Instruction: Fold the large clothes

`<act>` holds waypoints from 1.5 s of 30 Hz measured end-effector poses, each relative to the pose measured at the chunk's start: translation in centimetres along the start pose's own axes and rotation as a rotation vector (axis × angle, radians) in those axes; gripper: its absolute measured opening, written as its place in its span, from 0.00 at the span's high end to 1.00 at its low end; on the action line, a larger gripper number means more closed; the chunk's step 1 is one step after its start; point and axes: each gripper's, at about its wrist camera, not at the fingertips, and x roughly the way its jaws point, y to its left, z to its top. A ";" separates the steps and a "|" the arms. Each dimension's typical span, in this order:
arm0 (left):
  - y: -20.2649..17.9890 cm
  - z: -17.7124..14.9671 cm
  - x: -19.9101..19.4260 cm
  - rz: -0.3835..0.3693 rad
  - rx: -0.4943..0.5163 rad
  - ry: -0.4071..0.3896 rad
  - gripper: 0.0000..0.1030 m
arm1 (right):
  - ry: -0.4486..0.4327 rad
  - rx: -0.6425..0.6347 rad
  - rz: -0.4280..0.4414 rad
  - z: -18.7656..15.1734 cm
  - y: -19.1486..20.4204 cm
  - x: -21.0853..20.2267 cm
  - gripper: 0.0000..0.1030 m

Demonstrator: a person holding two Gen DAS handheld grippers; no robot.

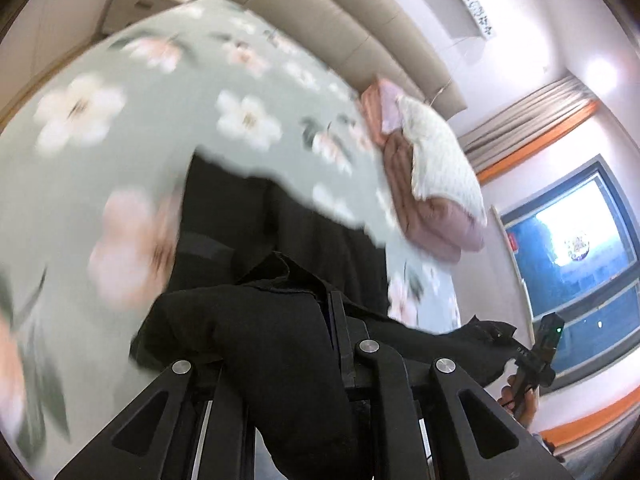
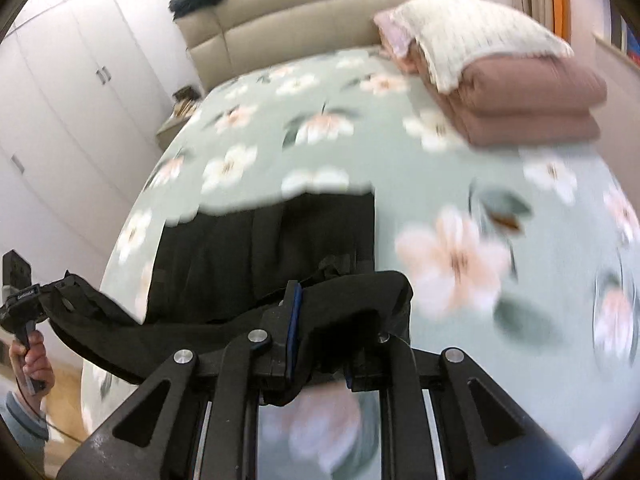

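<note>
Grippers: two, left (image 1: 332, 312) and right (image 2: 294, 300), each clamped on the garment (image 2: 260, 240).
Garment: one, black, near edge lifted off the bed (image 2: 400, 160), the rest lying on it.
Pillows: one (image 2: 472, 28), atop the quilt (image 2: 528, 108) at the bed's head.

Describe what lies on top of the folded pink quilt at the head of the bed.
A white textured pillow rests on the pink quilt, covering much of its top; anything beneath the pillow is hidden.

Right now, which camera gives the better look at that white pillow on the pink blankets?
The right wrist view: the white pillow lies broad across the folded pink blankets, though blurred. The left wrist view shows the pillow smaller and tilted near the bed's far edge.
</note>
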 end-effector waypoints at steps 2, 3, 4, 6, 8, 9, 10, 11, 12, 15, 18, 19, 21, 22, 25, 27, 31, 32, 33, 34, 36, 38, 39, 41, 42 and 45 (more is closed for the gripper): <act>0.6 4.0 3.4 -0.004 -0.034 -0.018 0.82 | -0.011 0.015 -0.016 3.7 -0.1 3.2 0.80; 1.2 5.3 5.0 0.001 -0.056 -0.017 0.82 | -0.012 0.025 -0.024 5.3 -0.3 5.0 0.78; 2.2 6.5 6.8 0.015 -0.085 -0.014 0.81 | -0.004 0.053 -0.032 6.8 -0.7 7.5 0.77; 3.9 8.4 11.3 0.058 -0.136 0.001 0.80 | 0.032 0.114 -0.037 8.5 -1.4 11.9 0.75; 6.4 9.0 16.0 0.114 -0.200 0.045 0.79 | 0.099 0.171 -0.062 9.5 -2.5 17.3 0.73; 7.2 9.1 17.9 0.128 -0.238 0.067 0.79 | 0.138 0.185 -0.074 9.6 -2.7 19.8 0.73; 8.2 9.1 19.5 0.135 -0.279 0.087 0.78 | 0.170 0.199 -0.085 9.3 -3.3 21.7 0.73; 9.4 8.7 21.0 0.135 -0.314 0.108 0.78 | 0.206 0.209 -0.097 8.8 -3.8 23.9 0.73; 10.5 8.2 22.2 0.127 -0.344 0.122 0.78 | 0.240 0.203 -0.108 8.1 -4.2 26.0 0.73; 11.1 7.3 23.6 0.127 -0.299 0.124 0.78 | 0.312 0.194 -0.130 6.8 -4.7 30.3 0.71; 9.9 7.6 24.1 0.158 -0.189 0.154 0.77 | 0.315 0.210 -0.125 6.3 -5.1 31.4 0.70; 9.7 7.8 24.1 0.162 -0.171 0.164 0.77 | 0.316 0.209 -0.120 6.3 -5.2 31.4 0.70; 9.5 8.0 23.4 0.157 -0.171 0.188 0.76 | 0.321 0.207 -0.103 6.4 -5.4 31.0 0.70; 9.6 8.1 22.8 0.147 -0.181 0.194 0.72 | 0.323 0.210 -0.092 6.6 -5.5 30.8 0.70; 9.6 8.7 20.0 0.095 -0.190 0.184 0.66 | 0.322 0.237 -0.024 7.2 -6.3 28.7 0.68; 9.8 8.9 17.3 0.027 -0.218 0.180 0.65 | 0.309 0.240 0.020 7.7 -6.5 27.0 0.66; 9.3 9.2 12.0 -0.043 -0.209 0.164 0.49 | 0.287 0.233 0.128 8.5 -7.1 22.3 0.57; 9.0 9.2 11.0 -0.040 -0.191 0.155 0.42 | 0.279 0.231 0.155 8.5 -7.3 21.2 0.54; 8.7 9.2 9.9 -0.042 -0.165 0.146 0.41 | 0.270 0.233 0.186 8.4 -7.5 20.3 0.48; 8.5 9.2 9.0 -0.051 -0.148 0.132 0.41 | 0.258 0.235 0.208 8.3 -7.6 19.4 0.41; 8.5 9.2 7.8 -0.063 -0.136 0.093 0.40 | 0.229 0.217 0.211 7.8 -8.0 17.3 0.27; 8.2 9.3 7.9 0.004 -0.094 0.080 0.37 | 0.214 0.157 0.163 7.4 -7.9 16.4 0.22; 8.0 9.4 8.7 0.077 -0.056 0.085 0.37 | 0.215 0.126 0.131 7.3 -7.9 16.5 0.22; 7.6 9.8 10.9 0.205 0.026 0.100 0.37 | 0.217 0.102 0.109 7.3 -8.3 17.3 0.22; 7.6 10.0 11.8 0.234 0.050 0.102 0.37 | 0.214 0.096 0.110 7.4 -8.6 18.0 0.22; 8.6 11.1 15.0 0.261 0.083 0.132 0.37 | 0.217 0.063 0.102 8.3 -9.1 21.0 0.22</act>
